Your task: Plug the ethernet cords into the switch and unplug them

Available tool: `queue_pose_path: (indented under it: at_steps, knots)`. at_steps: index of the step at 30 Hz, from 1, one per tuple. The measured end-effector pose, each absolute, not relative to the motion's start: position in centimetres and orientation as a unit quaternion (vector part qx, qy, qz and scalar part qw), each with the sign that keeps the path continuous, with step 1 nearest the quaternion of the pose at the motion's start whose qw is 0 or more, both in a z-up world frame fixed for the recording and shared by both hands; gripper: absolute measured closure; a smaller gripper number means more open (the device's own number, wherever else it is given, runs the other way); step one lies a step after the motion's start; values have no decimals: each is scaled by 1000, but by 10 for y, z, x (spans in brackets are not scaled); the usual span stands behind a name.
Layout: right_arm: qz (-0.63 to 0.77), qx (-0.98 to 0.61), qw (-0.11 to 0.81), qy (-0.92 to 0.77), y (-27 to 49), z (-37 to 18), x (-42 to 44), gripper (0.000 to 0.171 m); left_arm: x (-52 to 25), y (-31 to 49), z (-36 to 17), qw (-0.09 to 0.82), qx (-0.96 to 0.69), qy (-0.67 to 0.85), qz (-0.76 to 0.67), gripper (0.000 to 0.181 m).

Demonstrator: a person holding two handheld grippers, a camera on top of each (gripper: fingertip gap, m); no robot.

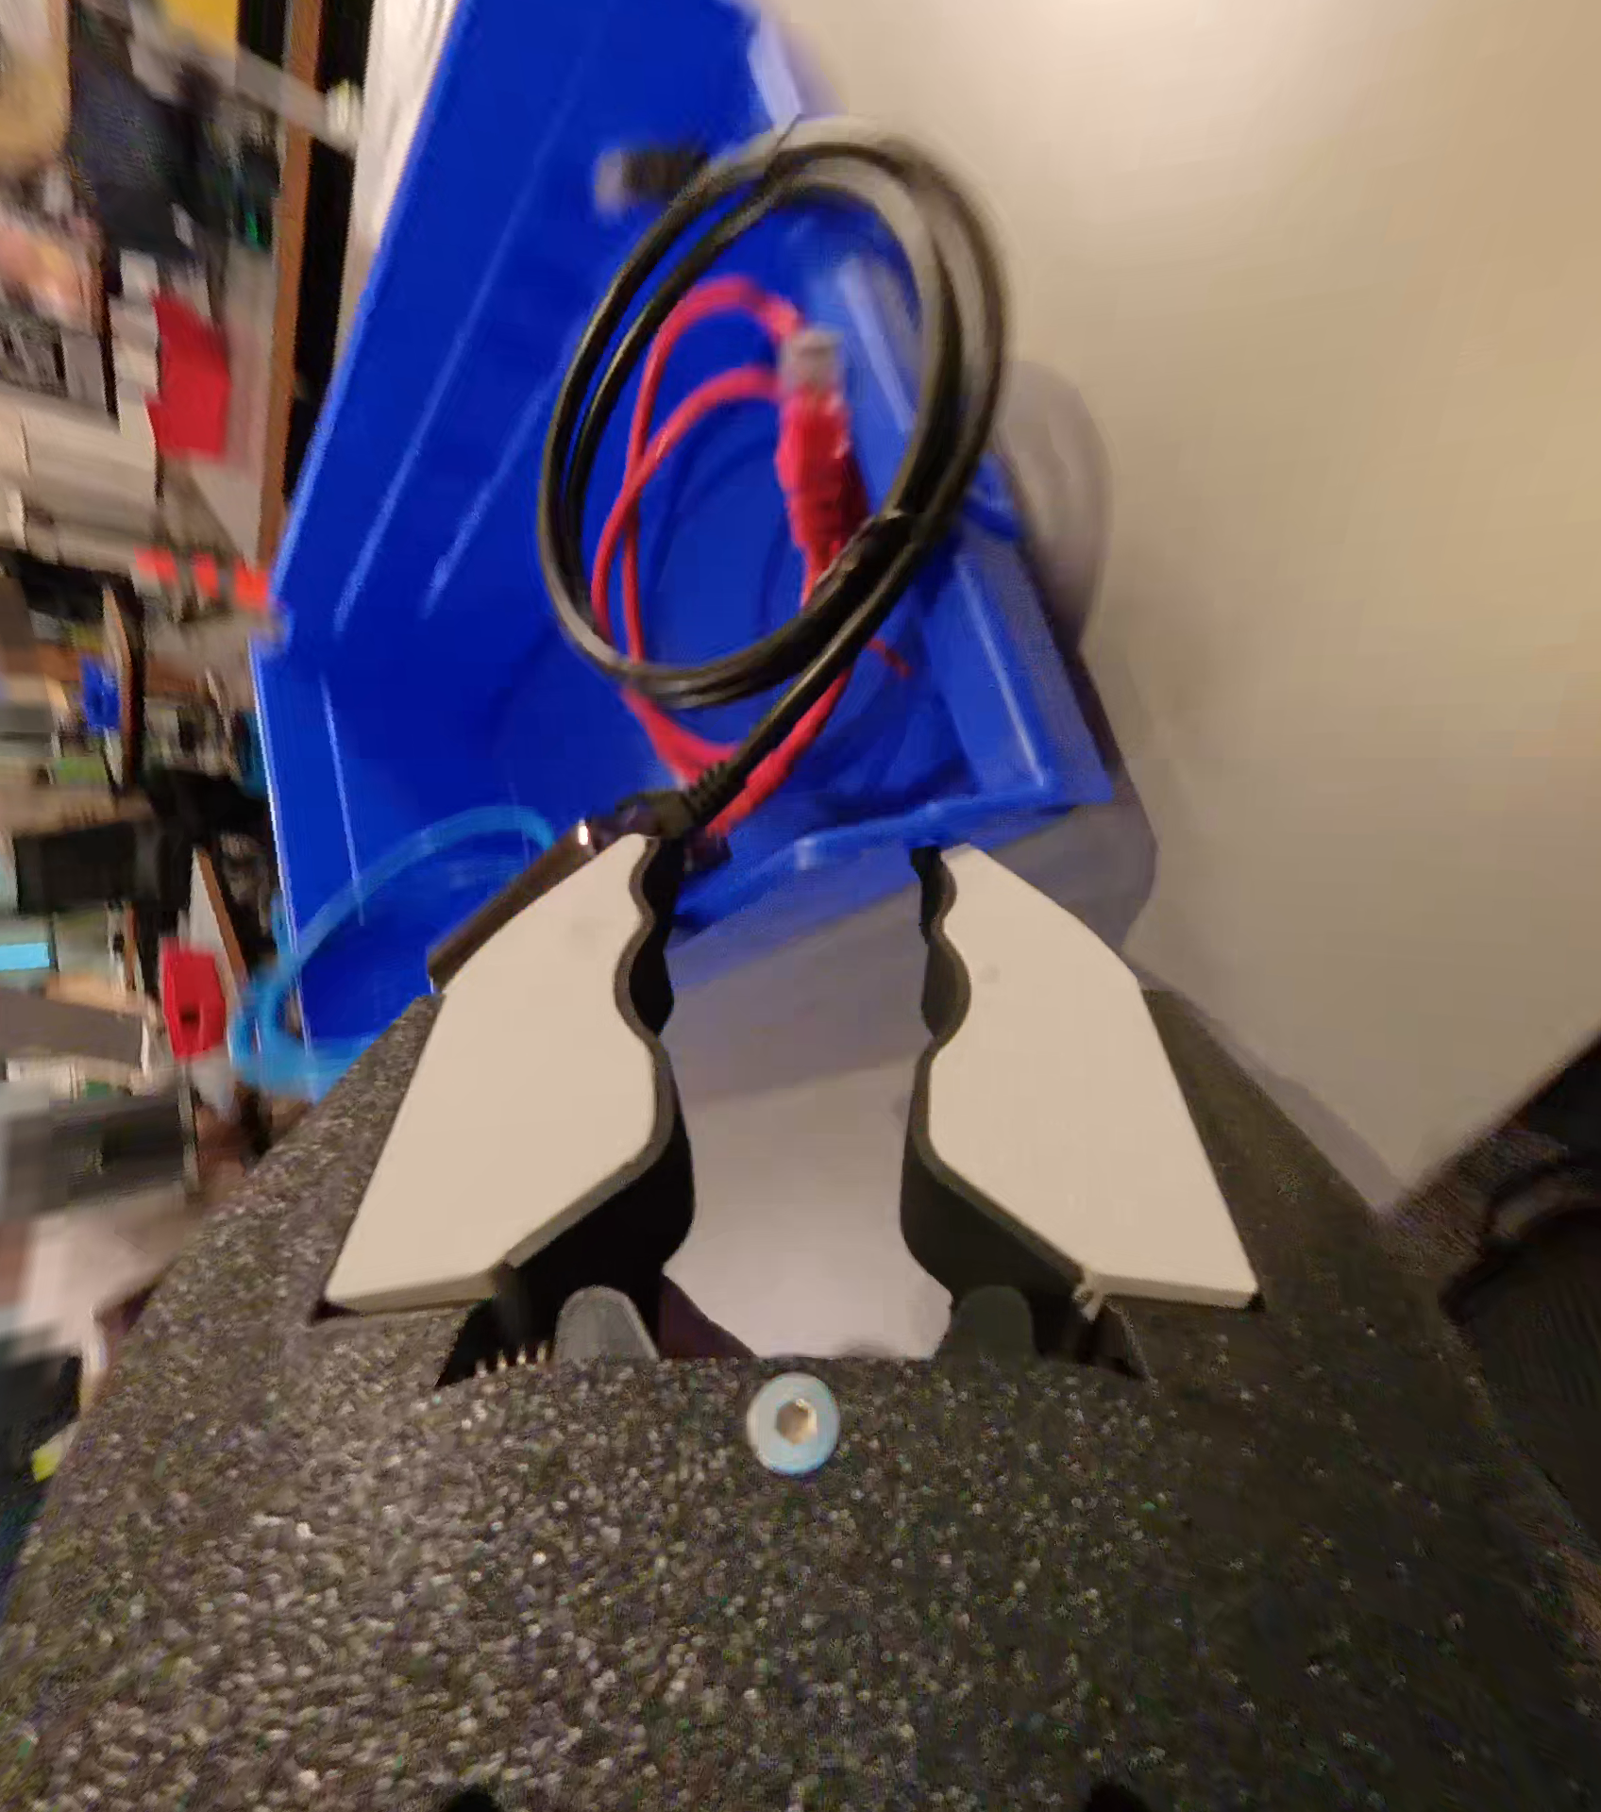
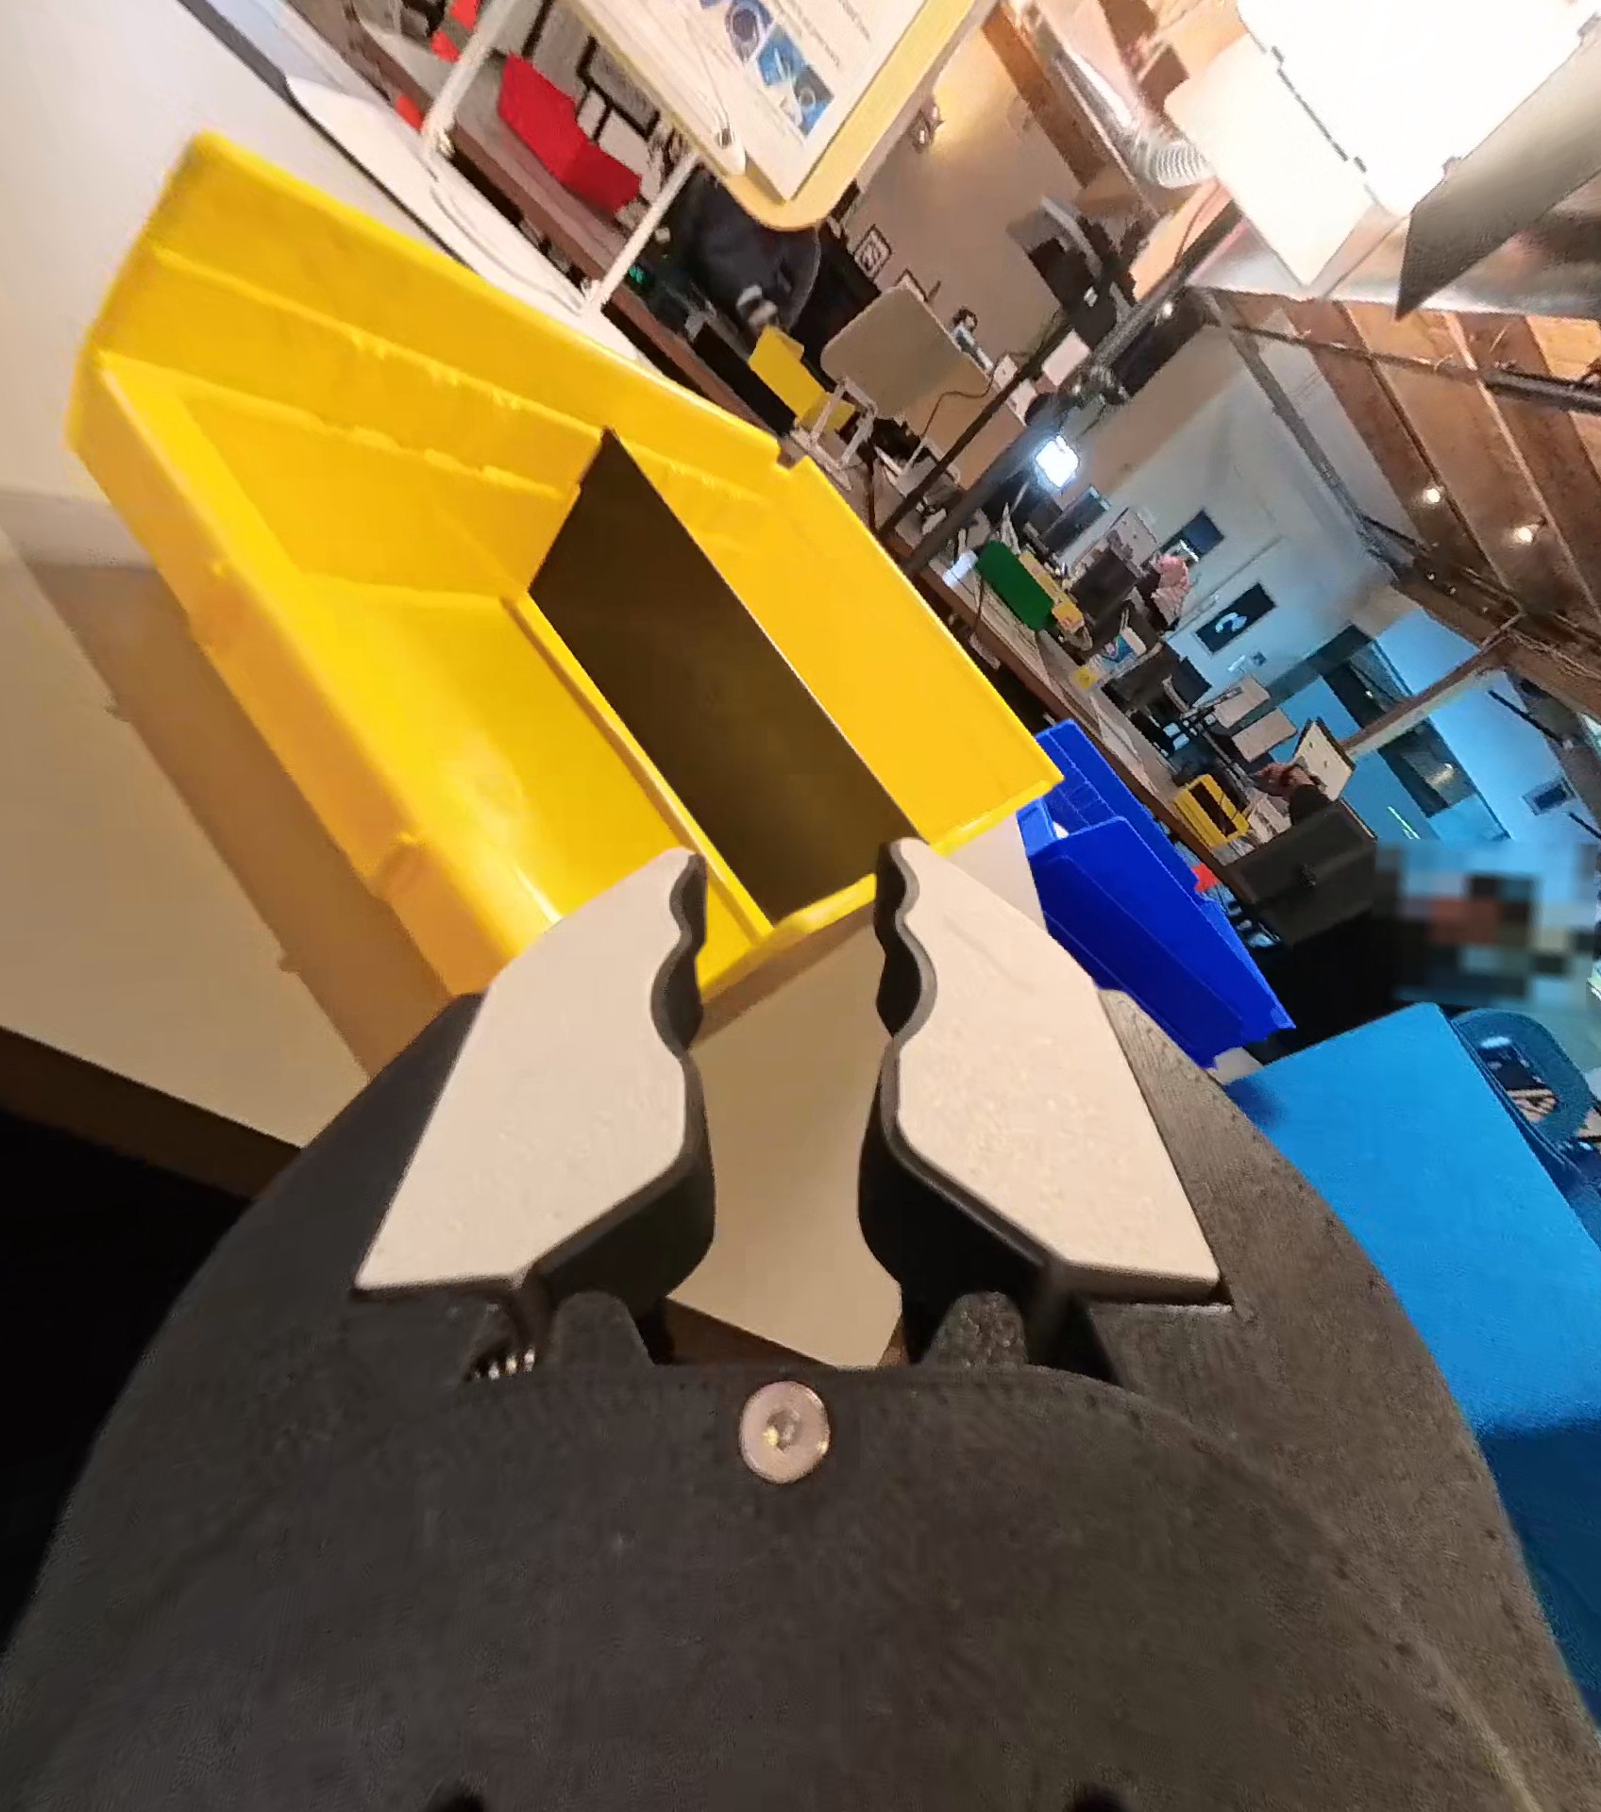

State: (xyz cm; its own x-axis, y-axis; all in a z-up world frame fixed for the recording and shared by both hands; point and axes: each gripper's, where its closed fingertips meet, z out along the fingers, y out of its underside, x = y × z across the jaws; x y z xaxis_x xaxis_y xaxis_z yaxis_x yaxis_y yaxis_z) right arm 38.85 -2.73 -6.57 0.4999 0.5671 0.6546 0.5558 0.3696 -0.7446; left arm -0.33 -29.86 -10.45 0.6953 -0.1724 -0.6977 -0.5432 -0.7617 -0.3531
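Left wrist view: wide left tongs [image 1: 787, 863] face black ethernet cord [image 1: 767, 422] plug just ahead in blue bin [image 1: 443, 510]; right tongs [image 2: 789, 882] part-open, empty.

Left gripper [image 1: 782, 863]: jaws apart, gap between them unoccupied. Ahead, open-topped blue plastic bin [image 1: 443, 549] blocks path; coiled black ethernet cord [image 1: 958, 324] and red ethernet cord [image 1: 821, 461] crowd its interior. Bare white desk [image 1: 1365, 490] beside bin.

Right gripper [image 2: 789, 887]: jaws apart. Yellow plastic bin [image 2: 365, 549] directly ahead, black rectangular panel [image 2: 708, 677] inside it. White desk [image 2: 22, 735] bare beside yellow bin.
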Motion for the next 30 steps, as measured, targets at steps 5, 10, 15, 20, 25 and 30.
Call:
queue_pose_path:
  at_steps: [5, 10, 15, 20, 25, 30]
  knots:
    - [36, -526, 673, -519, -53, -65, 367, 139, -11, -369, -96, 332, -880, 26, 338, 126]
    - [11, -530, 677, -511, -56, -65, 357, 140, -3, -405, -89, 385, -858, -39, 337, 122]
    - [1, -585, 671, -455, -26, -68, 382, 138, 26, -360, -61, 580, -789, -99, 176, 108]
    - [-27, -611, 656, -442, 0, -83, 402, 135, -19, -358, -100, 518, -796, -173, 262, 105]
    - [-47, -625, 662, -411, 25, -86, 424, 139, -70, -421, -97, 461, -766, -264, 362, 132]
    - [-1, -605, 676, -420, 6, -77, 416, 137, -61, -430, -68, 511, -733, -261, 365, 126]
